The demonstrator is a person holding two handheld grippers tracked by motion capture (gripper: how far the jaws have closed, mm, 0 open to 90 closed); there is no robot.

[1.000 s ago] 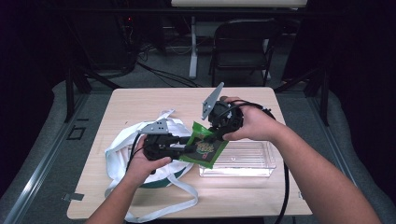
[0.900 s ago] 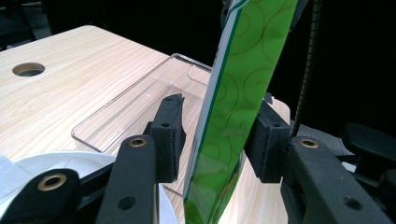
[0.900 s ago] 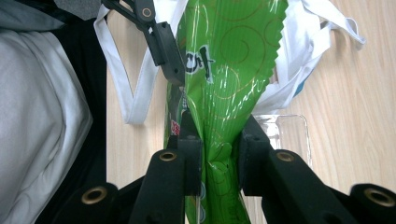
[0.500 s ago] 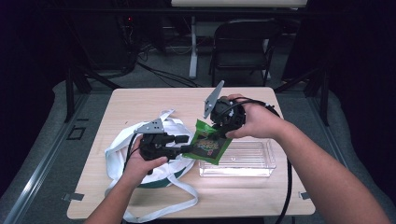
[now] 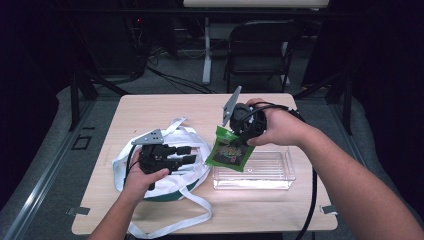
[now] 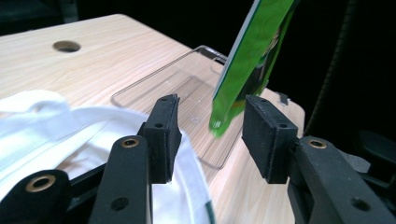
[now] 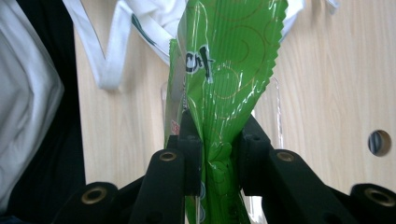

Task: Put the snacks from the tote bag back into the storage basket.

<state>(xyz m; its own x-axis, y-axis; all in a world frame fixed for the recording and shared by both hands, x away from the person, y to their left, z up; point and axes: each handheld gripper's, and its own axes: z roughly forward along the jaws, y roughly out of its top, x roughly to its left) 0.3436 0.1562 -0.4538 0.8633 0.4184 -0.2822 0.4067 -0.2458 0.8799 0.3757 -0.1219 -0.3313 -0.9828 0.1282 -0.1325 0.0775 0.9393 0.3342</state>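
Each tool, left (image 5: 186,154) and right (image 5: 235,139), is black with square-ended jaws, brass-ringed screw holes, a grey three-cornered plate on top and a trailing black cable; both forearms are bare.

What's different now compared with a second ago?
The left gripper has let go of the crinkly green snack packet and drawn back over the white cloth bag, jaws open. The right gripper keeps the packet clamped, lifted slightly above the clear plastic tray. Bag and tray have not moved.
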